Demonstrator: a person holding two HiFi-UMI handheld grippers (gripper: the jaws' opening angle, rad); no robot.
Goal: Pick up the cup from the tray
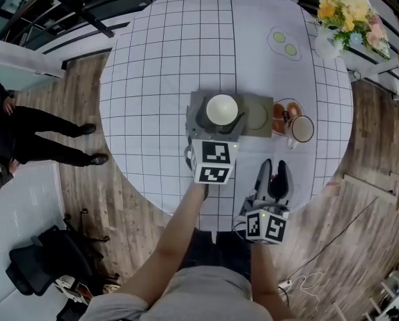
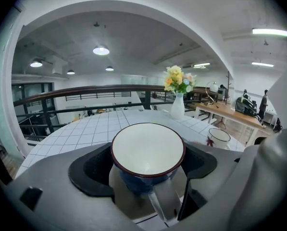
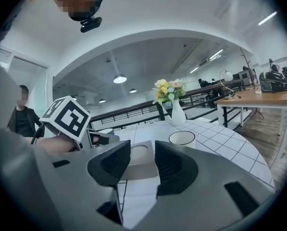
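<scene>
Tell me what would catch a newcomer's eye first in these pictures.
A white-lined cup sits on the grey tray in the middle of the checked round table. It stands between the wide-open jaws of the left gripper and is not yet gripped. A bouquet of yellow flowers stands at the table's far right edge.

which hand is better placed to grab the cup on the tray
Left. The left gripper has its open jaws on either side of the cup on the tray; the right gripper sits back near the table edge, short of the tray.
</scene>
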